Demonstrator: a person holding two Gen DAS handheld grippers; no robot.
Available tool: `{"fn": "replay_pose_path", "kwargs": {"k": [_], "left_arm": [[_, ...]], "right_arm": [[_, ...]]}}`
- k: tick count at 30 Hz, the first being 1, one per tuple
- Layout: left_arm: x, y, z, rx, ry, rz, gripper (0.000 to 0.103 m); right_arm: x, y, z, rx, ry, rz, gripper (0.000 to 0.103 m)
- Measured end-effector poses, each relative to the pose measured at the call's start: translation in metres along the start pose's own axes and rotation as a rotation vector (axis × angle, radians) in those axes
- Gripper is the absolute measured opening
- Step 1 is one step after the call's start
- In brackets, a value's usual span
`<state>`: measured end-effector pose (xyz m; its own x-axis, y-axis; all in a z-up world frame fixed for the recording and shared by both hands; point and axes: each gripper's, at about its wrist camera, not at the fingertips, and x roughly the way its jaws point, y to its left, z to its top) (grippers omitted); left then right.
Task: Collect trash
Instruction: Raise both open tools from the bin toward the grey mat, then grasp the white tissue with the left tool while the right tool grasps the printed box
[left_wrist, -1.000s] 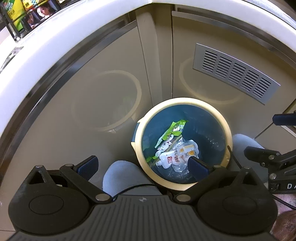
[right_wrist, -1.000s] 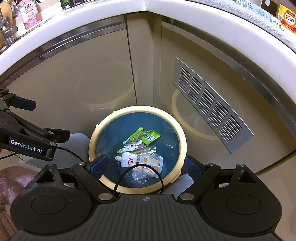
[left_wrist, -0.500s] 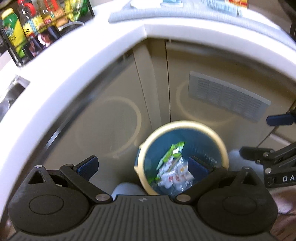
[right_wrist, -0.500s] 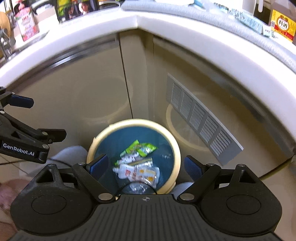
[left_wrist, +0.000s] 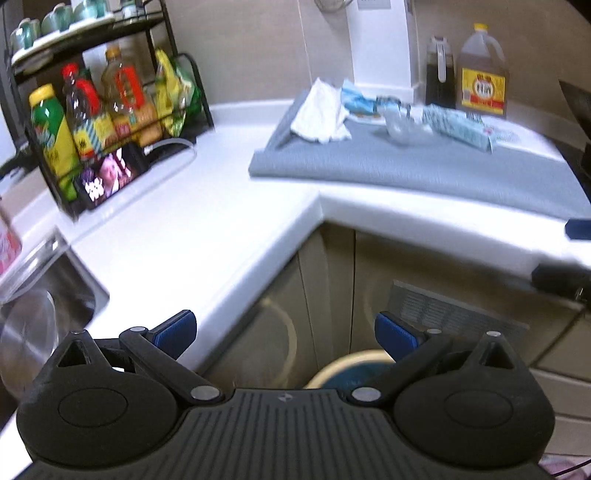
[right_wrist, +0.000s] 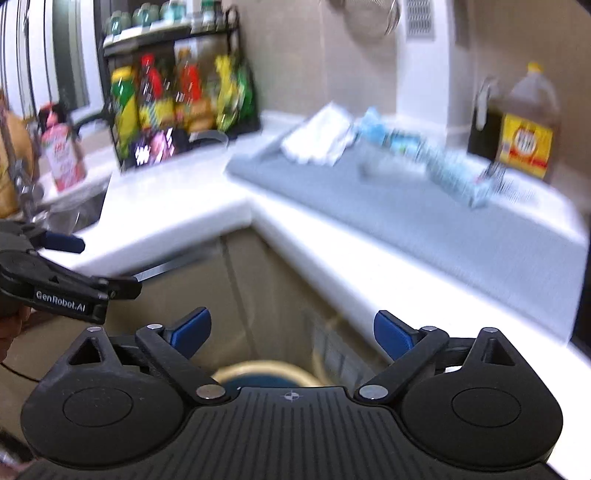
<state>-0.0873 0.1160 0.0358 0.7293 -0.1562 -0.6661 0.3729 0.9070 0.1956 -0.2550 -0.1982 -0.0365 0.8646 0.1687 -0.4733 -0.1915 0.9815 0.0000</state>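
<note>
From my left camera, my left gripper (left_wrist: 284, 330) with fingers wide apart and empty, trash bin (left_wrist: 347, 365) low by the cupboard, white cloth (left_wrist: 321, 110) and wrappers (left_wrist: 454, 125) up on the bench (left_wrist: 192, 229), from my right camera, my right gripper (right_wrist: 291, 330) with fingers just opened wider, nothing between them, bin rim below.

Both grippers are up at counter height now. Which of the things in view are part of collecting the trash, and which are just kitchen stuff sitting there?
Part of the job:
- crumpled white tissue on the grey mat
- blue wrappers and clear plastic scrap on the mat
- trash bin below the counter
- left gripper and right gripper, both open and empty

Just lying about:
- rack of bottles
- big jug
- sink
</note>
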Motion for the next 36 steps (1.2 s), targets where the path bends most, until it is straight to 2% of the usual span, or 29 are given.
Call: {"fn": "replay_pose_path", "kwargs": {"k": [9,17,22,27,31,36], "left_arm": [[0.036,-0.006,0.071,0.001,-0.052,-0.026,0.103],[0.1,-0.022,0.159,0.036,-0.139,0.006,0.103],[0.168,-0.037,0.204,0.085,-0.109,0.027,0.103],[0.235,-0.049,0.225,0.125,-0.022,0.052,0.103],[0.27,-0.055,0.237,0.135,0.009,0.057,0.103],[0.297,-0.058,0.248,0.125,0.045,0.074,0.103]], "right_arm": [[0.026,-0.069,0.051,0.083,-0.137,-0.169,0.097],[0.09,-0.13,0.085,0.173,-0.134,-0.294,0.098],[0.137,-0.158,0.105,0.195,-0.102,-0.345,0.099],[0.174,-0.174,0.116,0.197,-0.049,-0.375,0.1],[0.191,-0.181,0.12,0.182,-0.045,-0.424,0.103],[0.21,-0.193,0.117,0.199,-0.004,-0.405,0.103]]}}
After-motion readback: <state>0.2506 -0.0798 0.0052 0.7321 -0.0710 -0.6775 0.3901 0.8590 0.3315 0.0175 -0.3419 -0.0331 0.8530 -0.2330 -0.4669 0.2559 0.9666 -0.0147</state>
